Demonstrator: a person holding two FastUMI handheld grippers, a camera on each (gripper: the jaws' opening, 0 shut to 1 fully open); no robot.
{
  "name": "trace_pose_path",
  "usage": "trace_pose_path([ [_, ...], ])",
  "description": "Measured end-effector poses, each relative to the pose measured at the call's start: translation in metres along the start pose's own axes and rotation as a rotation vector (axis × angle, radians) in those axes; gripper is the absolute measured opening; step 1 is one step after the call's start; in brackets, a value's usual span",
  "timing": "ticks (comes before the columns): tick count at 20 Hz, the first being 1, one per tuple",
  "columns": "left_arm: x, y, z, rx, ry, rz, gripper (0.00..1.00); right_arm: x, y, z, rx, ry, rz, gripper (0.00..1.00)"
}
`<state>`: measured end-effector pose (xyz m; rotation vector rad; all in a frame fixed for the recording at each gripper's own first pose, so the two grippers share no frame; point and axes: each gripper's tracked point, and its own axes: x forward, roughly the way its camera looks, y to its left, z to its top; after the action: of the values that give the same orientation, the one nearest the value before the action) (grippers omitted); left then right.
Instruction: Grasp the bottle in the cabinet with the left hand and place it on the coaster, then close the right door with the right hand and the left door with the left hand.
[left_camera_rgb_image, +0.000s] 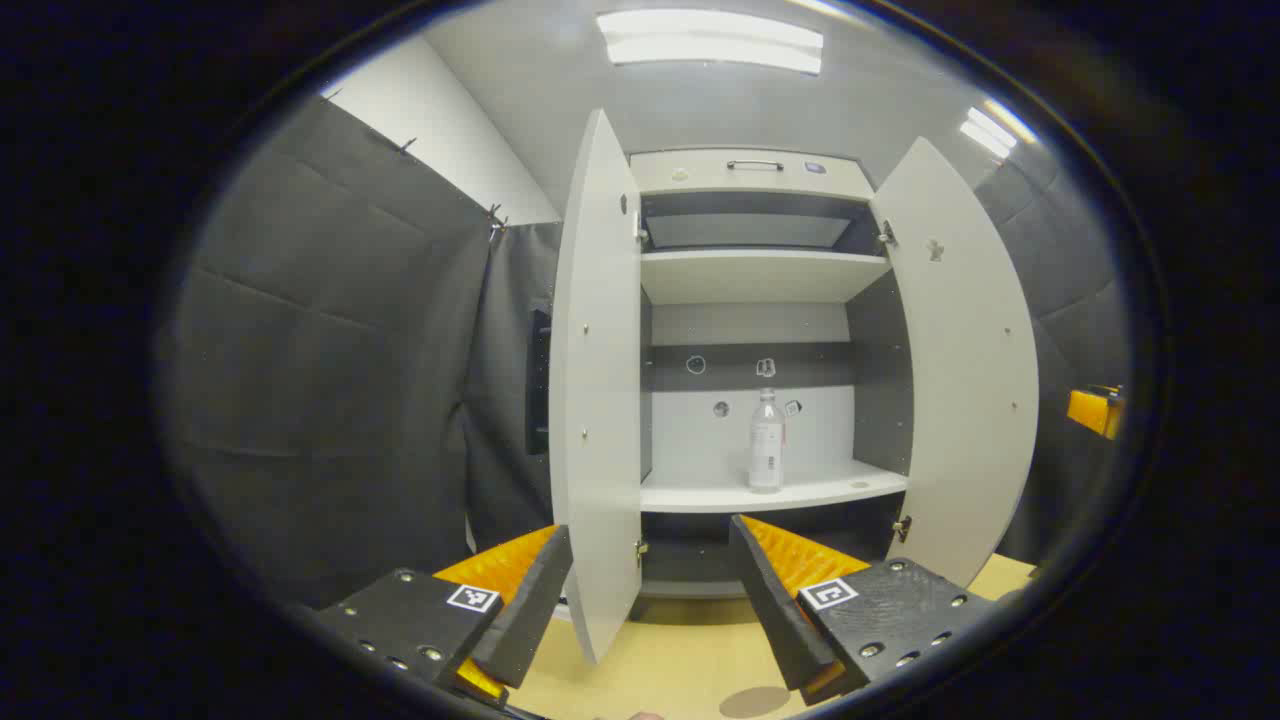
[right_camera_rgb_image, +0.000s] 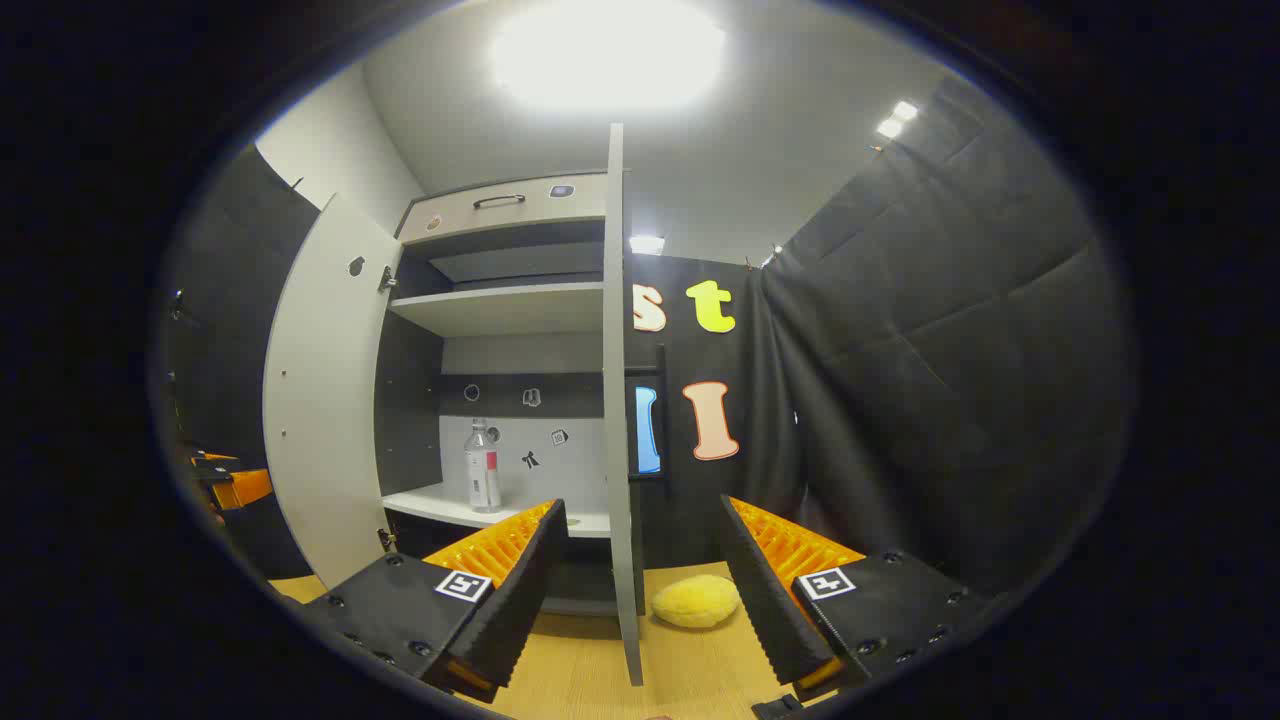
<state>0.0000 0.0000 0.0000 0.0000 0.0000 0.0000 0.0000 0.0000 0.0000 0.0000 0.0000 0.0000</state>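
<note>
The cabinet (left_camera_rgb_image: 750, 175) stands at the far side of the wooden surface (left_camera_rgb_image: 660, 660) with both doors swung wide. The bottle (left_camera_rgb_image: 766, 442) stands upright on the lower shelf (left_camera_rgb_image: 700, 493), a little right of the shelf's middle, apart from the back wall and well clear of both doors. The coaster (left_camera_rgb_image: 754, 701), a flat brown disc, lies on the surface at the near edge of the left gripper view, in front of the cabinet.

The left claw (left_camera_rgb_image: 650, 590) is held before the cabinet, its fingers spread wide and holding nothing; the near edge of the left door (left_camera_rgb_image: 595, 400) shows between them. The right door (left_camera_rgb_image: 965, 400) stands open on the far right of that view.

In the right gripper view the right claw (right_camera_rgb_image: 640, 590) is also wide open and empty. The right door (right_camera_rgb_image: 618, 400) is seen edge-on, running down between its fingers. A yellow soft lump (right_camera_rgb_image: 697, 601) lies on the surface (right_camera_rgb_image: 590, 680) just right of that door's foot. The bottle (right_camera_rgb_image: 483, 466) shows on the shelf beyond, and the left door (right_camera_rgb_image: 325, 400) stands open at the left.
</note>
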Motion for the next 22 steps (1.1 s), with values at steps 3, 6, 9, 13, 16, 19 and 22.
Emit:
trace_pose_path([
  [3, -0.003, -0.001, 0.005, 0.026, -0.013, -0.004, 0.93, 0.001, 0.001, 0.000, -0.003, 0.003, 0.009, 0.95],
  [6, -0.015, -0.009, 0.006, 0.040, -0.020, -0.009, 1.00, 0.001, 0.002, -0.003, 0.000, 0.008, 0.012, 0.92],
  [9, -0.015, -0.010, 0.010, 0.029, -0.023, -0.009, 1.00, 0.001, 0.002, -0.003, 0.008, 0.011, 0.012, 0.95],
  [13, -0.014, -0.009, 0.009, 0.026, -0.021, -0.003, 1.00, -0.003, 0.000, 0.000, 0.006, 0.005, 0.010, 0.95],
  [16, -0.014, -0.009, 0.008, 0.025, -0.016, -0.004, 1.00, -0.003, 0.000, 0.000, 0.004, 0.003, 0.009, 0.95],
  [19, -0.013, -0.012, 0.010, 0.020, -0.015, -0.012, 1.00, -0.004, -0.002, -0.001, 0.005, 0.007, 0.011, 0.95],
  [22, -0.004, -0.027, 0.013, 0.007, -0.019, -0.024, 1.00, -0.004, -0.008, -0.004, -0.012, 0.012, 0.019, 0.95],
])
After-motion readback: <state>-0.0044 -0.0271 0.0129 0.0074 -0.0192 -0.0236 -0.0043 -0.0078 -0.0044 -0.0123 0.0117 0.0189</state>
